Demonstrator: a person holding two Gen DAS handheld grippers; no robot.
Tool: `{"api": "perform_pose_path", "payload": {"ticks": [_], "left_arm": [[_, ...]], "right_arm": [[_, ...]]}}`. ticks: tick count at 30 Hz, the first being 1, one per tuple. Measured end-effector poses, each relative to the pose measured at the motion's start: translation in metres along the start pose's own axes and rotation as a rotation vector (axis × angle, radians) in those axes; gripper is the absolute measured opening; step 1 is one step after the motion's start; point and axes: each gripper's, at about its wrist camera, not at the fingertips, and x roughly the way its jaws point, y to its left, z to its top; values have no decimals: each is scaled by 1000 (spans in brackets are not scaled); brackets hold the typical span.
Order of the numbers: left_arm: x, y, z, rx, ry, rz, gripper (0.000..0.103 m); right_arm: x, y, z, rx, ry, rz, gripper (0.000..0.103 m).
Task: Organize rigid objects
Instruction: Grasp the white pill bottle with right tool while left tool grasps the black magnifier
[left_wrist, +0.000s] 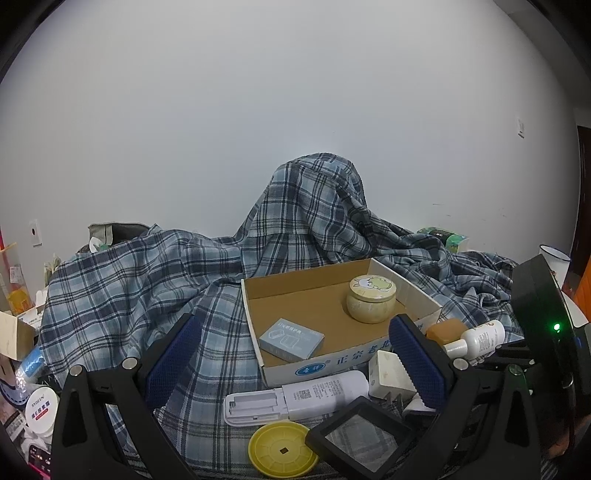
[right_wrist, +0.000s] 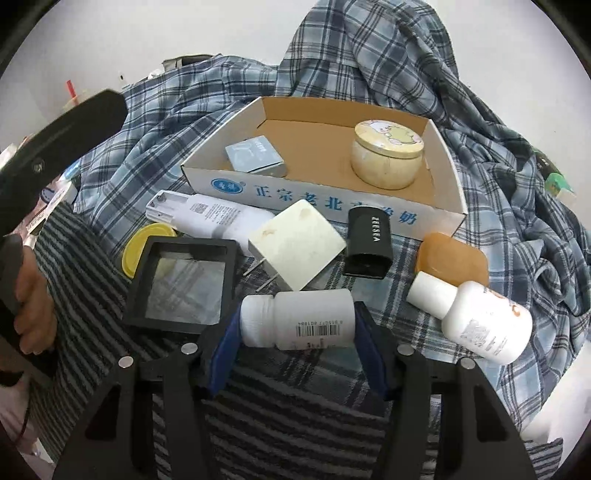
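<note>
- White pill bottle (right_wrist: 297, 319) lies on its side on the plaid cloth (right_wrist: 177, 110), in front of the cardboard tray (right_wrist: 325, 195).
- Right gripper (right_wrist: 297, 343) clamps it, blue pads against cap end and base.
- Left gripper (left_wrist: 291, 358) hangs with fingers wide apart, holding nothing.
- Cream tin (right_wrist: 386, 155) and grey box (right_wrist: 255, 155) sit inside the tray (well apart).

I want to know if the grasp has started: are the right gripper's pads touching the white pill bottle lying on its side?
Touching. The right wrist view shows the right gripper with both blue pads pressed against the ends of the white pill bottle, no gap visible.
</note>
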Motion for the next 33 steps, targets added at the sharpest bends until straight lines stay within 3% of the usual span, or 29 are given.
{"api": "perform_pose_path", "payload": {"ticks": [5,11,15,19,22,27,30,33], "left_arm": [[1,1,-2,3,26,-43,103],[14,-7,-7,68,170,-139,103],[24,-23,-14,163,270,-218,103],[33,-32,-24,315,418,-425,103],[41,-29,-30,392,453,-420,103],[56,-16,-32,339,535,-504,103],[62,-10,-28,282,576,-592,102],[65,-10,-26,272,581,-597,95]], "right_arm": [[-21,-23,1,21,-85,-34,57],[-38,-50,-4,59,-174,-114,57],[-40,-65,-7,119,-190,-57,57],[-39,-65,-8,126,-194,-27,57],[-37,-64,-9,125,-192,-12,57],[-39,-64,-10,123,-202,1,57],[-40,-64,-10,122,-204,5,57],[-39,-65,-10,122,-205,8,57]]}}
